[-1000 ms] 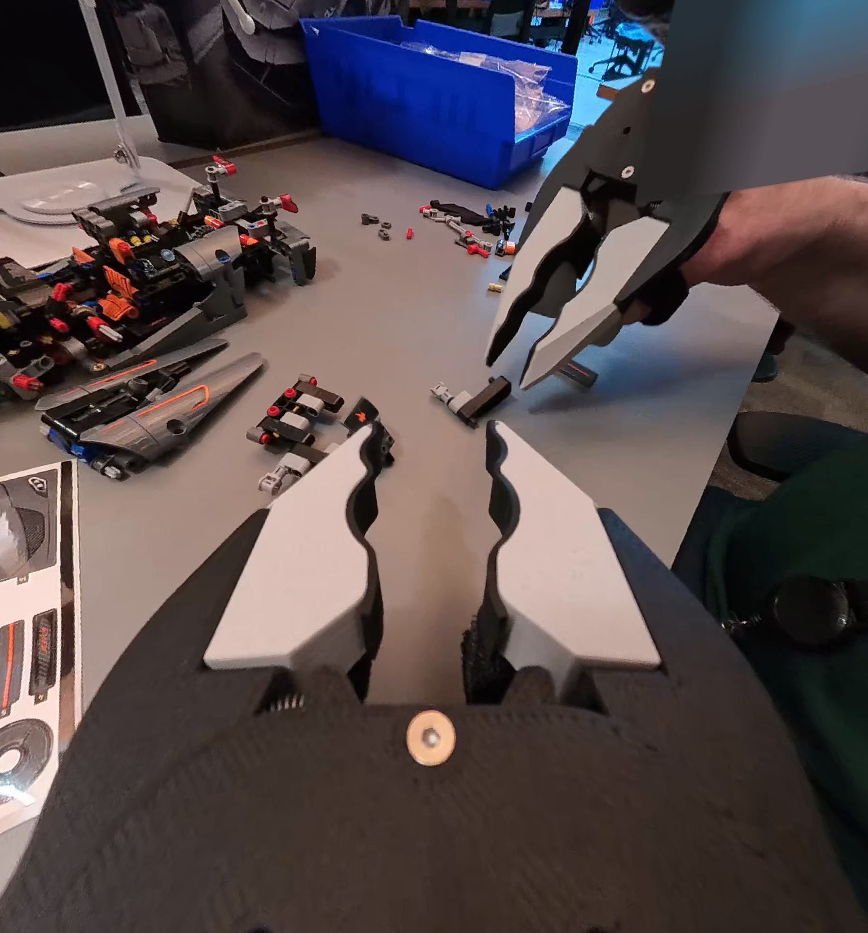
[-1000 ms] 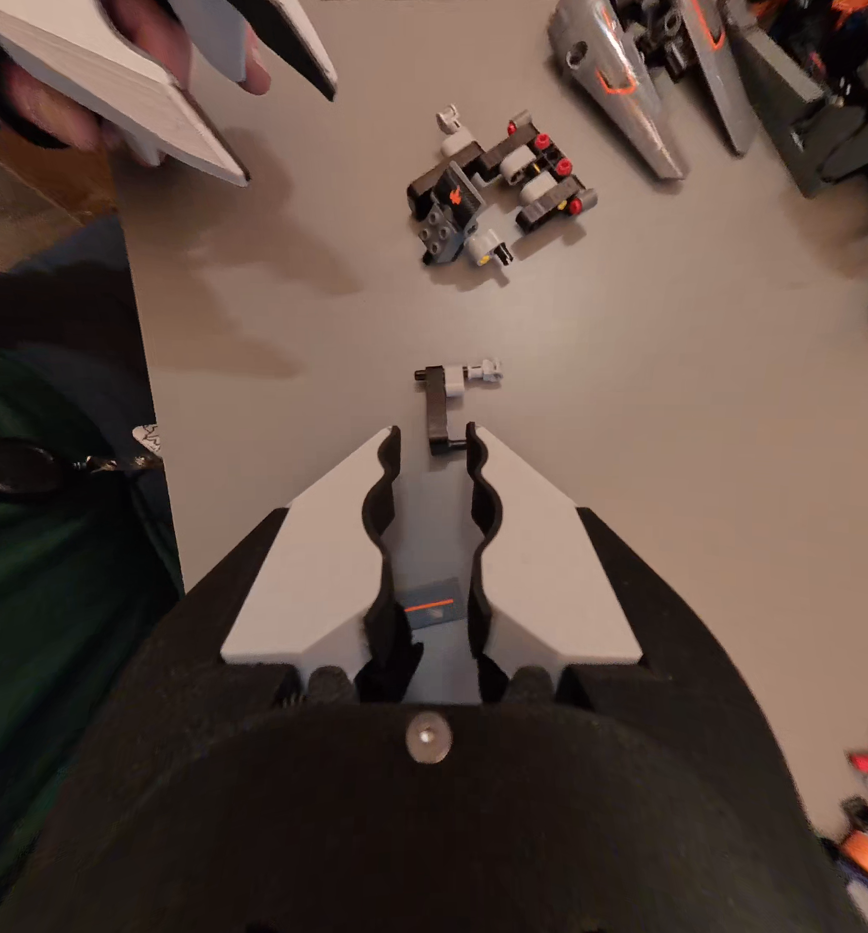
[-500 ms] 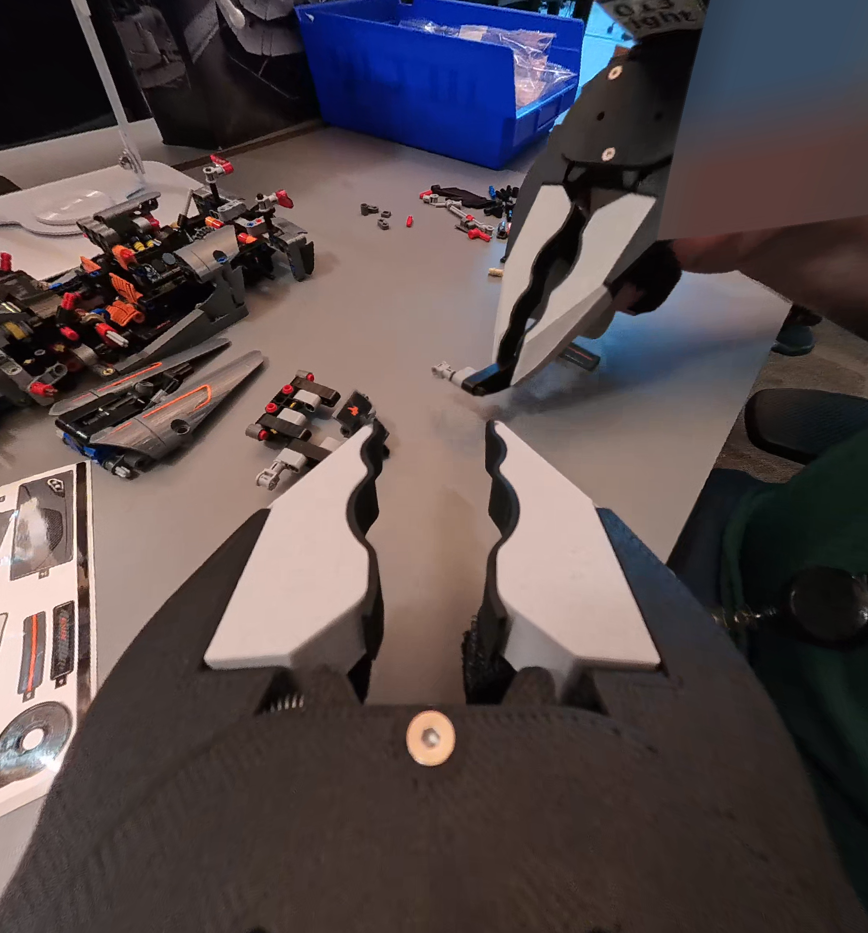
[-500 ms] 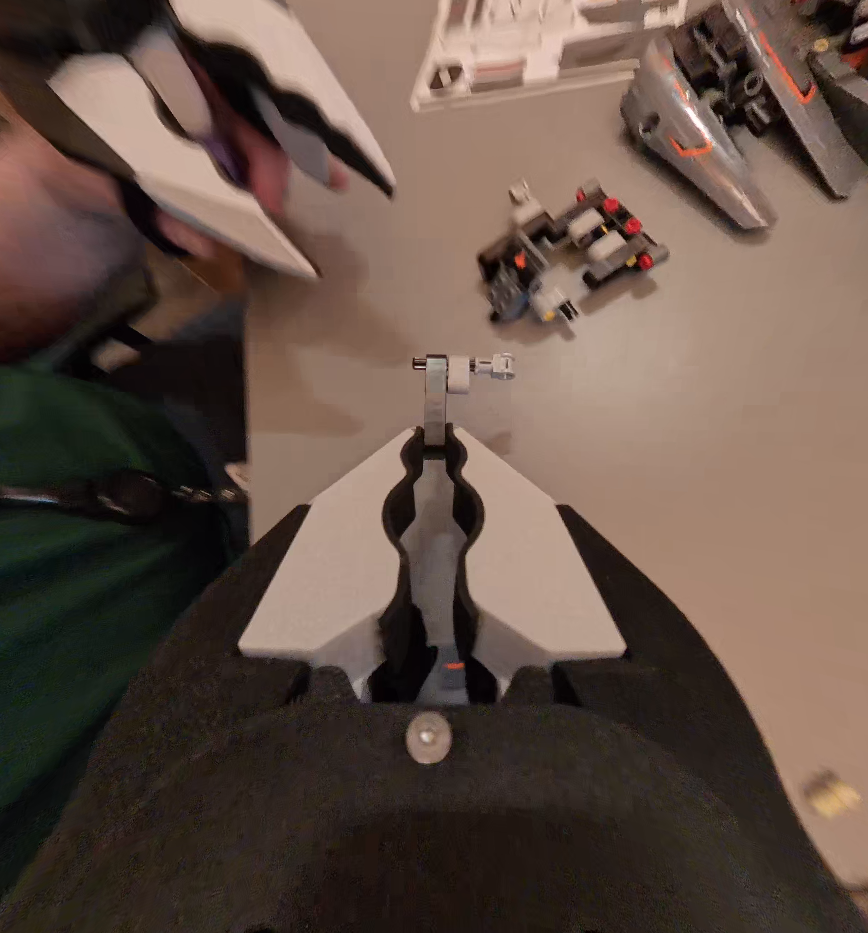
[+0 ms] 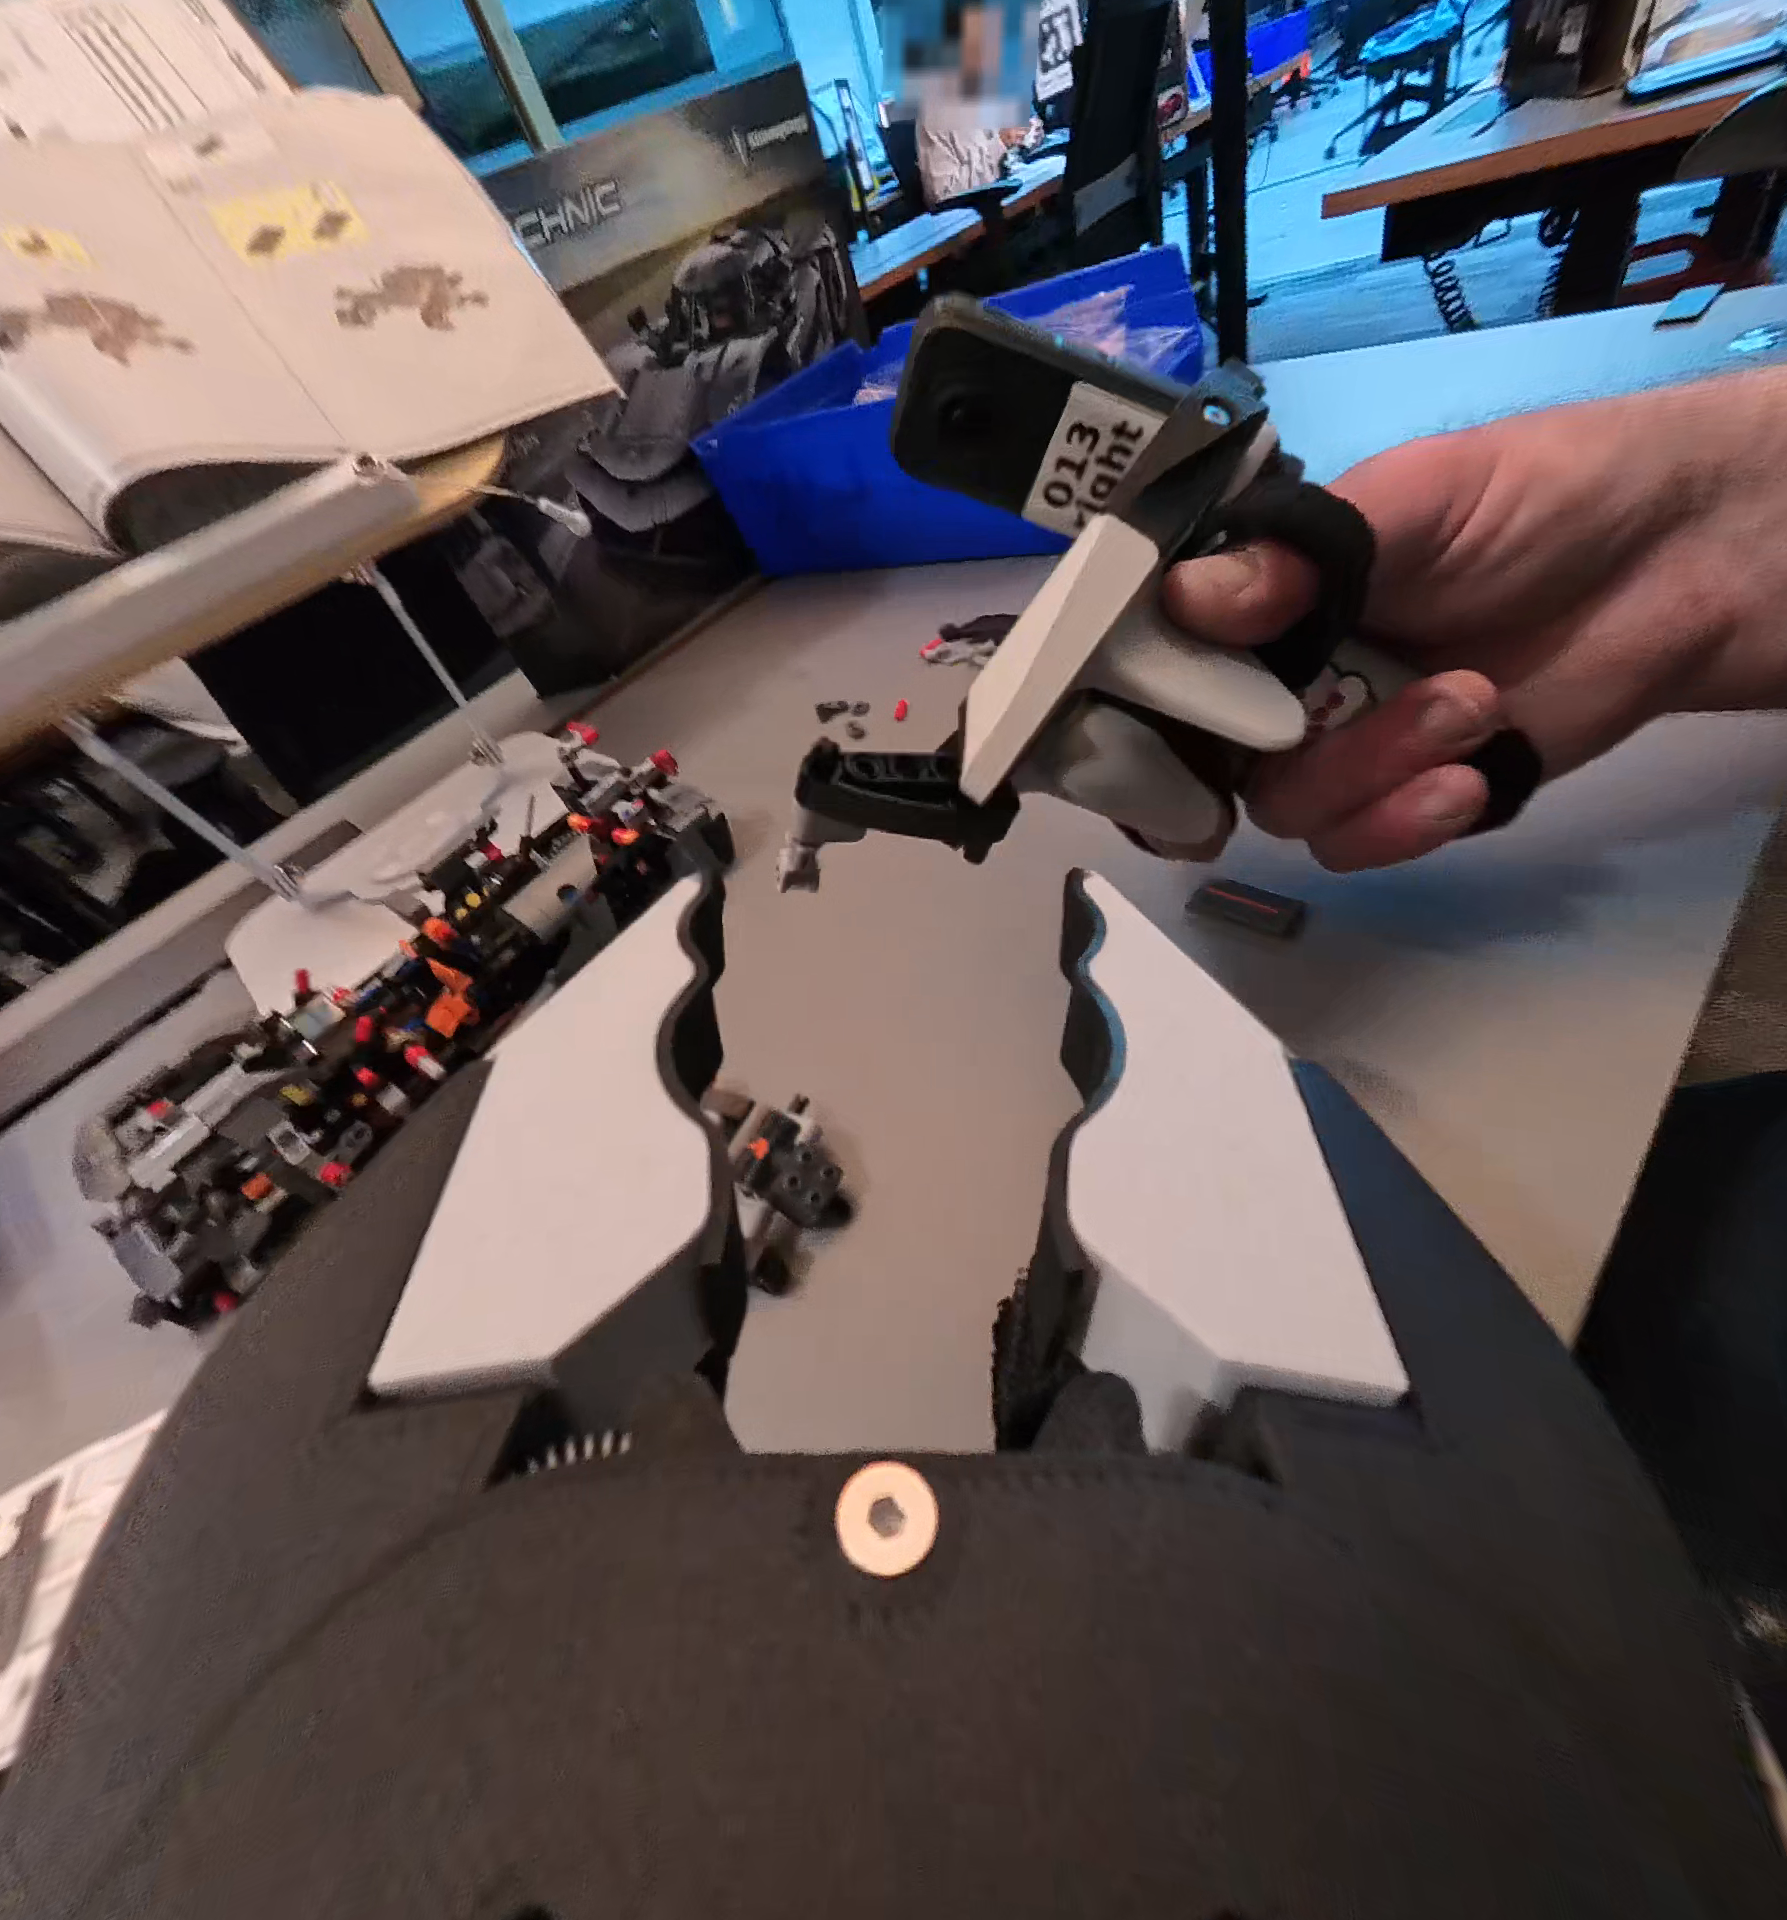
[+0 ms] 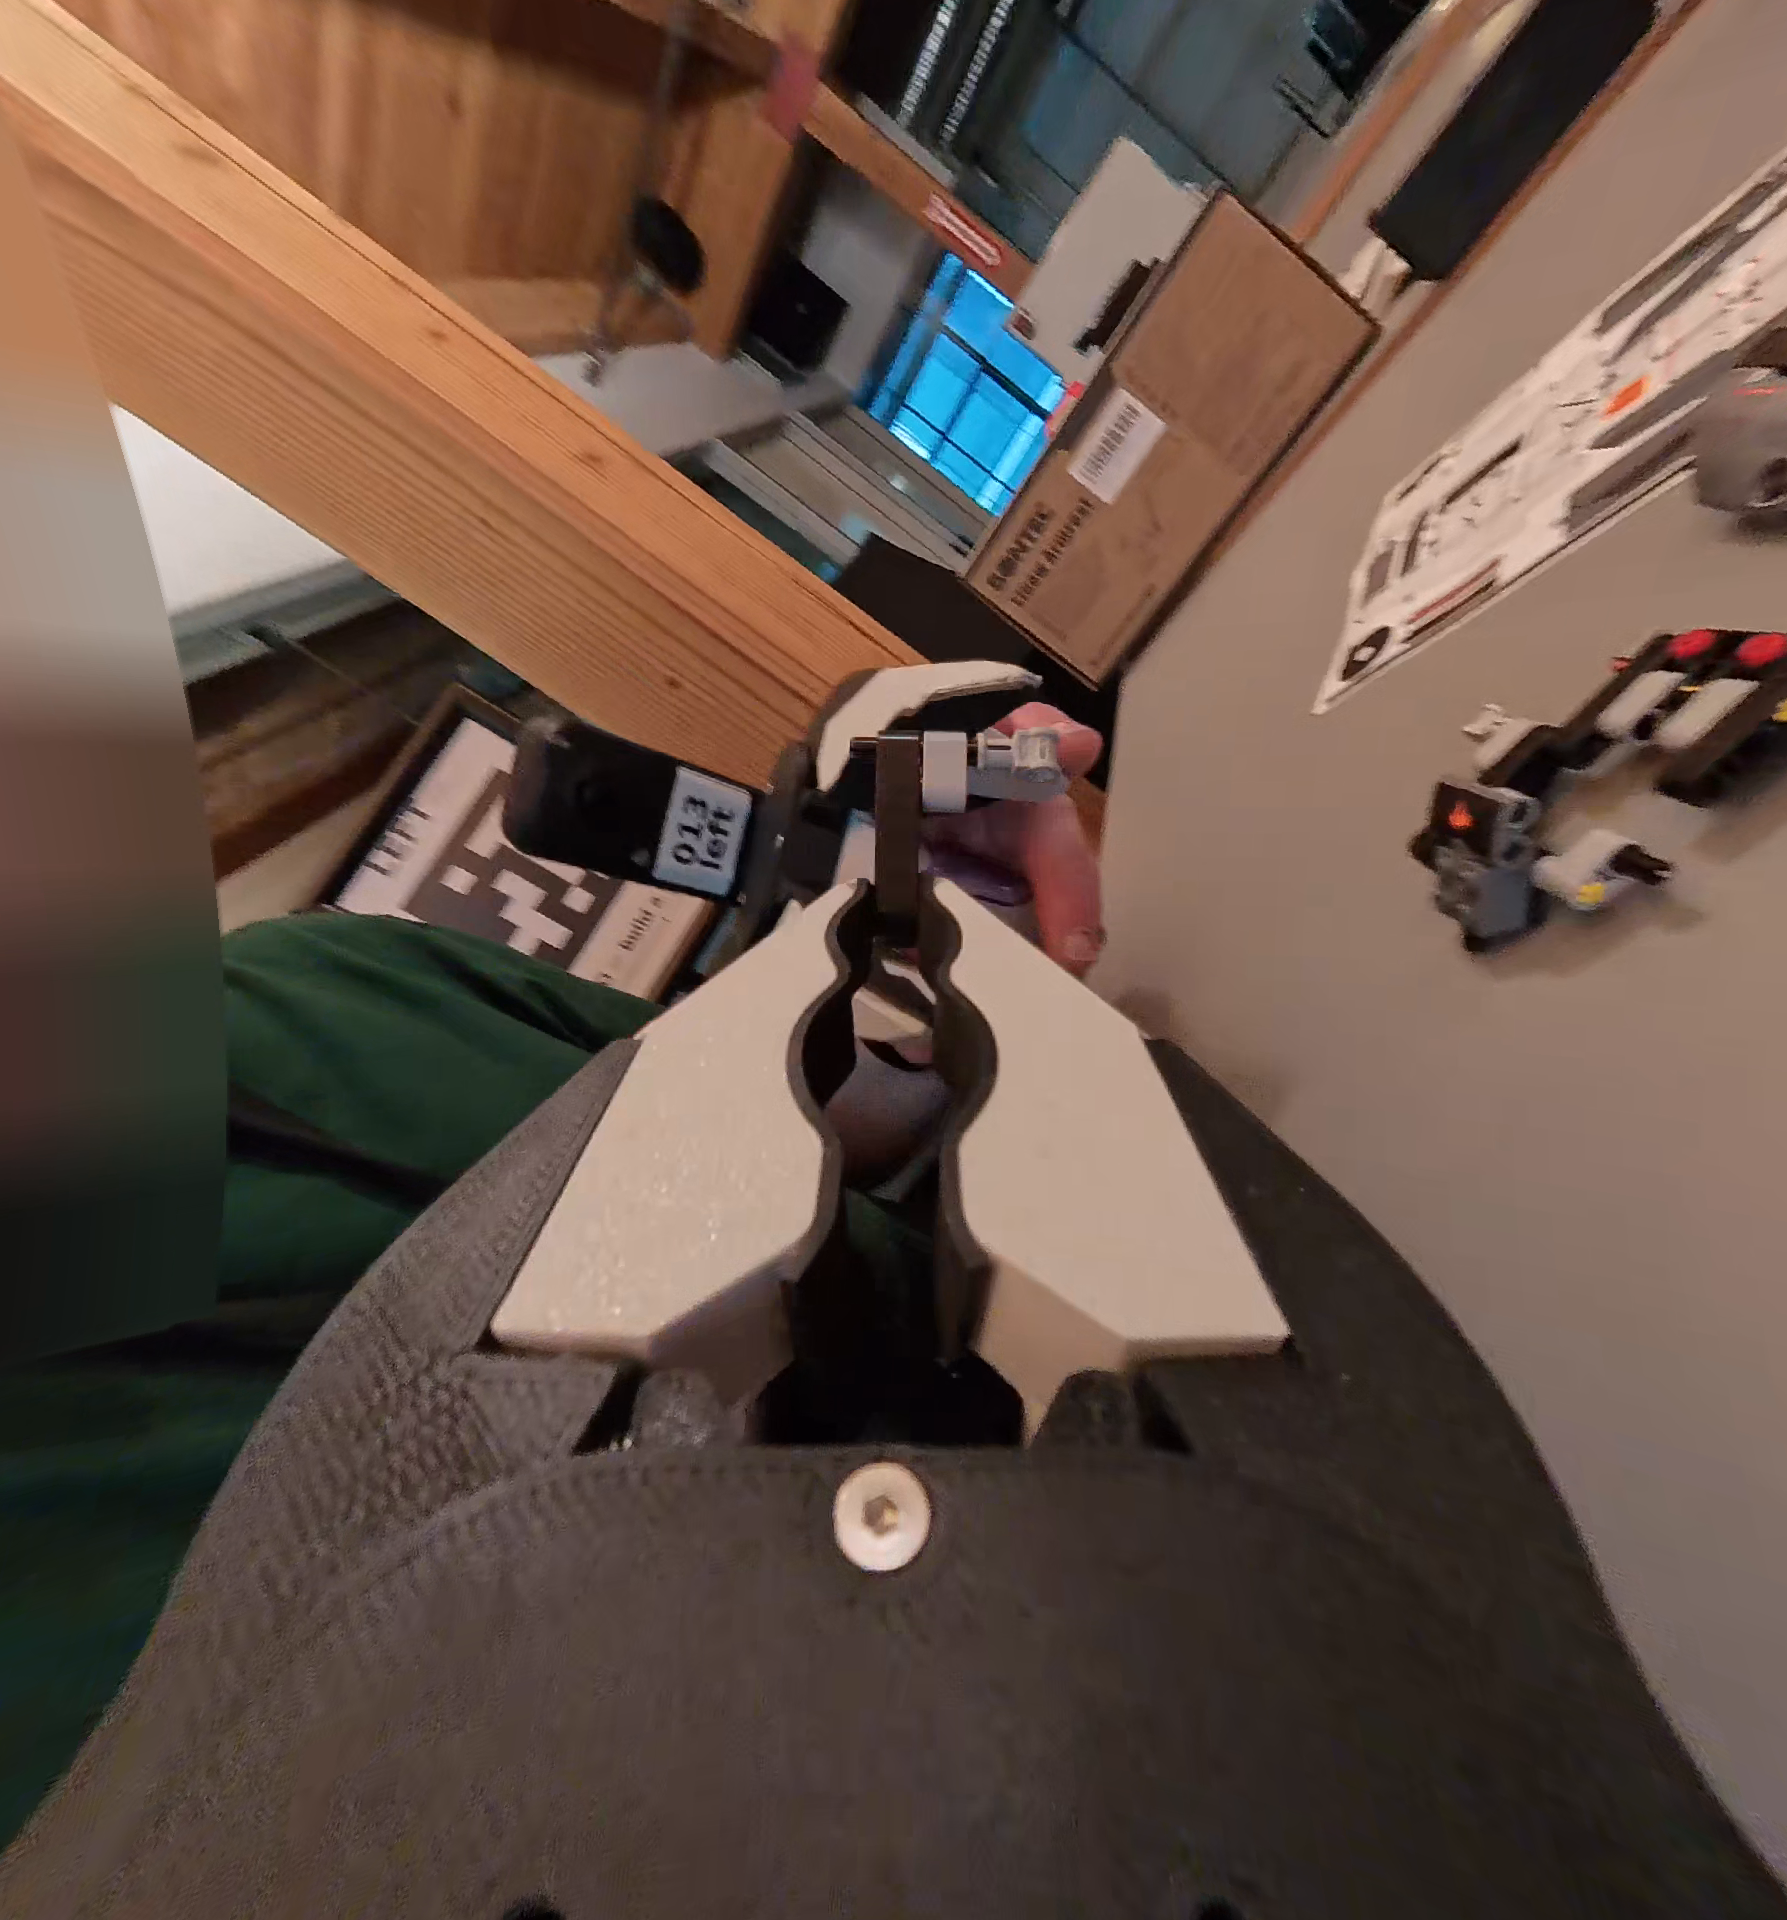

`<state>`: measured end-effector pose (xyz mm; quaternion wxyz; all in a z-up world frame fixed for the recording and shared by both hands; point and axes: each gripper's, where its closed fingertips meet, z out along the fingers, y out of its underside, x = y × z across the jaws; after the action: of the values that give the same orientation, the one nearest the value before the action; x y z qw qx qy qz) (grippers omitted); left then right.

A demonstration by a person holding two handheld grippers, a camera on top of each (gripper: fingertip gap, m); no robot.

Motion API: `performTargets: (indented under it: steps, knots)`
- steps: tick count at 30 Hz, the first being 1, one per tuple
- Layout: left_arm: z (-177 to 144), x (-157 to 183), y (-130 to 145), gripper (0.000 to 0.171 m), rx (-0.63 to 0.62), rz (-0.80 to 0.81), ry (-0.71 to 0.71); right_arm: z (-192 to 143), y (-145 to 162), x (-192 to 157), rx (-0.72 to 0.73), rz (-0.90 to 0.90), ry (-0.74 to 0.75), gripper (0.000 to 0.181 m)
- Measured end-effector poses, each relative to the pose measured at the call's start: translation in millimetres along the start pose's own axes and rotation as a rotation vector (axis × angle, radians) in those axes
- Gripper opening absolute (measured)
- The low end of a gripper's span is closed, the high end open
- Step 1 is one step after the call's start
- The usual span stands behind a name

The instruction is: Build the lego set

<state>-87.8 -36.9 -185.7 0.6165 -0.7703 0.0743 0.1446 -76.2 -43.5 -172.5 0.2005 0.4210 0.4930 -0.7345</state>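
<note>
My right gripper (image 6: pixel 894 914) is shut on a black lego beam (image 6: pixel 894 821) with a grey axle connector (image 6: pixel 1014 758) at its top, held in the air off the table. The same gripper (image 5: pixel 977 800) and beam (image 5: pixel 889 795) show in the left wrist view, ahead of my left gripper. My left gripper (image 5: pixel 889 894) is open and empty above the table. A small black and grey sub-assembly (image 5: pixel 790 1174) lies on the table between its fingers; it also shows in the right wrist view (image 6: pixel 1491 852). The large dark lego car chassis (image 5: pixel 369 1039) stands at the left.
An open instruction book (image 5: pixel 193 291) sits on a stand at the upper left. A blue bin (image 5: pixel 868 457) stands at the back. A small black tile with a red line (image 5: pixel 1247 909) lies at the right. A sticker sheet (image 6: pixel 1595 416) and loose small parts (image 5: pixel 868 712) lie on the grey table (image 5: pixel 1388 987). Less than 4 cm separates the two grippers' tips.
My right gripper has lifted the black beam off the table and turned toward the left gripper. The left gripper has tilted up and stayed open.
</note>
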Motion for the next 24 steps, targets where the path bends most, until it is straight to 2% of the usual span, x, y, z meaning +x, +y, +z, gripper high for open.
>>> performTargets:
  steps: [3,6,9,10,13,19,22,24]
  knots:
    - [4.9,1.2,-11.7,0.062,0.051,0.059,-0.035,4.3,-1.1,-9.0,0.033,0.054,-0.078,0.005]
    - [5.1,2.0,-22.3,0.046,0.094,0.116,-0.056,6.5,0.2,-13.0,0.042,0.083,-0.122,0.005]
    - [5.3,0.4,-23.8,0.043,0.097,0.126,-0.056,6.6,-1.0,-13.3,0.057,0.098,-0.135,0.005]
    - [5.8,-0.6,-22.7,0.043,0.088,0.124,-0.057,6.7,-1.9,-11.3,0.066,0.100,-0.125,0.007]
    - [6.8,-3.1,-17.6,0.042,0.031,0.115,-0.048,1.2,-8.5,-0.9,0.110,0.075,-0.045,0.029]
    - [-10.9,-0.3,-10.9,0.042,-0.012,0.070,-0.007,-3.7,0.5,-9.1,0.039,-0.062,0.061,0.029]
    - [-12.0,6.1,8.2,0.043,-0.125,0.107,0.011,4.5,11.7,-7.6,-0.033,-0.142,0.139,0.029]
    - [-11.2,11.0,11.4,0.042,-0.146,0.105,0.031,10.4,15.3,-6.5,-0.061,-0.177,0.176,0.029]
